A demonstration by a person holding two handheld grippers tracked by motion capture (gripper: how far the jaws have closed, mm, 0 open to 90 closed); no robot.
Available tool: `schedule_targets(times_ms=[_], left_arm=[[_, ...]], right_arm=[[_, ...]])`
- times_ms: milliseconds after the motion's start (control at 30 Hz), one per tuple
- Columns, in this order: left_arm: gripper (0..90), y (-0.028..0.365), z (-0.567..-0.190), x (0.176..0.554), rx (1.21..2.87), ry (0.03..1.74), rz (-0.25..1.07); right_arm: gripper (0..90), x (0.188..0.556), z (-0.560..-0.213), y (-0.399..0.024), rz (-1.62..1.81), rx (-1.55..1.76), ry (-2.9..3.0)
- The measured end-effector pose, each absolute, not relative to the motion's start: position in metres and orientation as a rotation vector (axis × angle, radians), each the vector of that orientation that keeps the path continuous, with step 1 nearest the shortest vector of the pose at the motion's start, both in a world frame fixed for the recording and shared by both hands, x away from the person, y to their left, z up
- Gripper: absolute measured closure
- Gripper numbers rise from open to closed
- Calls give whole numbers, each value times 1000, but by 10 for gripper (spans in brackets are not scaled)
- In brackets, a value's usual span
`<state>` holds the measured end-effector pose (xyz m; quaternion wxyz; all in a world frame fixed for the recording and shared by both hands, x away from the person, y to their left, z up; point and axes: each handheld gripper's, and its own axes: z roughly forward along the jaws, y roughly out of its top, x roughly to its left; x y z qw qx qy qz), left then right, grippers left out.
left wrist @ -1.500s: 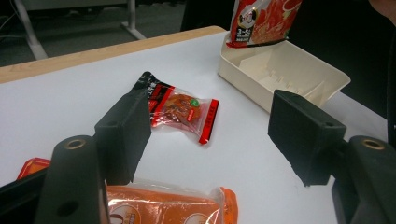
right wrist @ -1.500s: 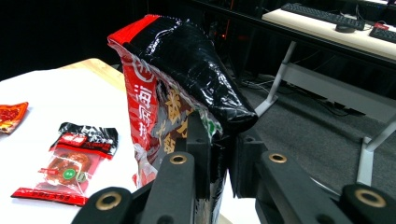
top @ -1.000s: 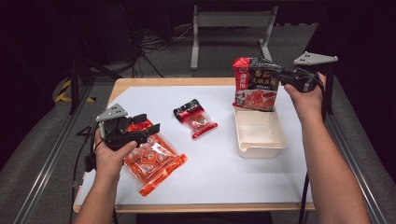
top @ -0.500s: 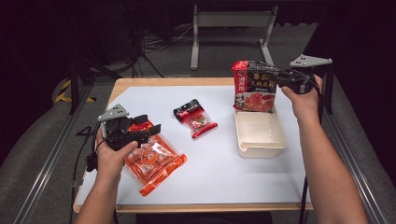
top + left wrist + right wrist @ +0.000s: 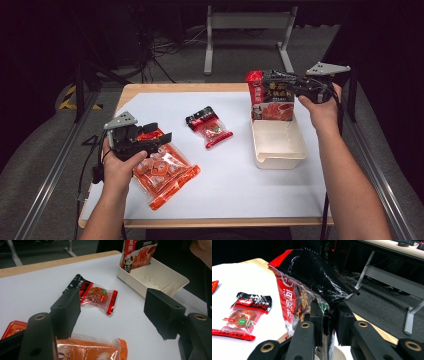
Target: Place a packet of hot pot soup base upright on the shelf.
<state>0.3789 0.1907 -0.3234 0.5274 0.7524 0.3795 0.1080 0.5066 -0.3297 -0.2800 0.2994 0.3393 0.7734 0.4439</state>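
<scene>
The right gripper (image 5: 299, 88) has its jaws pinching the upper right edge of a tall red-and-black pouch (image 5: 272, 95), which stands upright with its lower edge inside the far end of a cream plastic tray (image 5: 280, 148) on the right side of the bench (image 5: 250, 190). The pouch front carries large white Chinese characters down a red band and a picture of red food below; in the right gripper view the pouch (image 5: 312, 282) shows more Chinese lettering in white and yellow, too creased to read surely, and the two jaws sit pressed on the crumpled film. In the left gripper view the pouch (image 5: 138, 252) hangs into the tray (image 5: 160, 277), a small printed figure near its bottom corner. The left gripper (image 5: 155, 137) hovers over the near left of the bench with its jaws spread wide and nothing between them, just above an orange packet (image 5: 165, 172) with round printed emblems whose writing is too small to make out. A smaller clear packet with black and red ends (image 5: 209, 126) lies flat mid-bench, well apart from both grippers; it bears a small green round sticker and white characters on the black end. Against the frames a second and half a second ago, the pouch has dropped slightly lower toward the tray, while the left gripper and both packets lie as before.
</scene>
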Motion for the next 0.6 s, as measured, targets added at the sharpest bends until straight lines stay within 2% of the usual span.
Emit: schedule_targets(times_ms=[600], left_arm=[[302, 191, -324, 380, 1801, 910, 257]], right_arm=[[776, 508, -305, -340, 1200, 1019, 2068]])
